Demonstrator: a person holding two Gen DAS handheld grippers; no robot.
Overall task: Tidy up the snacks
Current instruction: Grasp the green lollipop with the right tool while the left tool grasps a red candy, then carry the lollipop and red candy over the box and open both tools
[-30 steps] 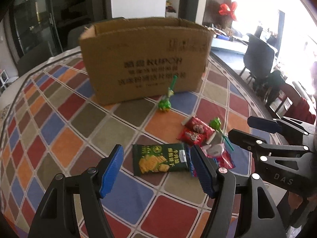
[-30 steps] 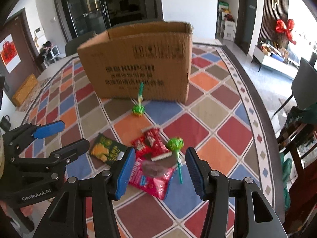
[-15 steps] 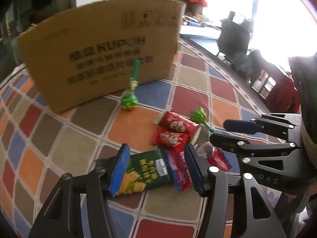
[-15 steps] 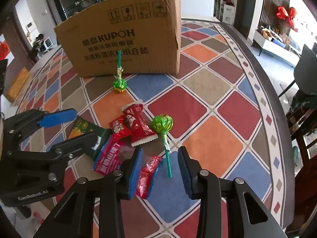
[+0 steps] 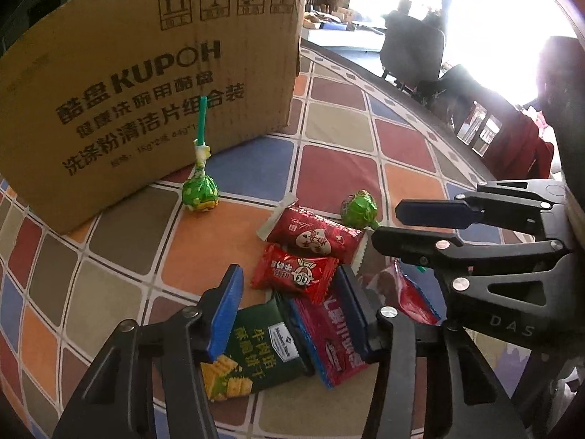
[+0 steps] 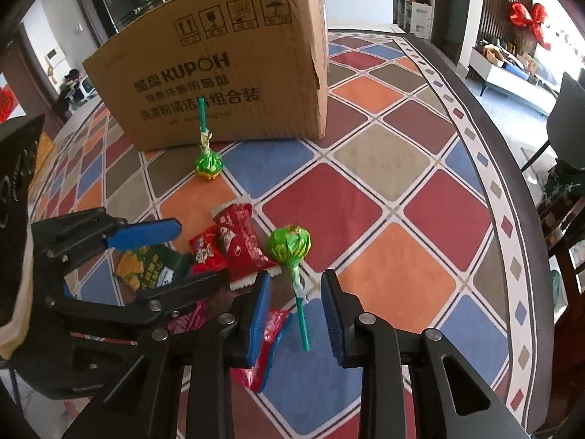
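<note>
Green cracker packet (image 5: 256,351) lies between the closing left gripper (image 5: 289,314); lollipop stick (image 6: 300,314) between the closing right gripper (image 6: 298,314).

Both tools are black plastic frames with silver screw heads at the joints. The left gripper (image 5: 290,311) carries 2 blue pads; the right gripper (image 6: 296,314) has matching blue pads, and grey "DAS" lettering marks its frame.

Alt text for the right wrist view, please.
The right hand-held gripper straddles a green lollipop's stick on a checkered tablecloth, jaws not touching it. Red snack packets lie left; a cardboard box stands behind.
</note>
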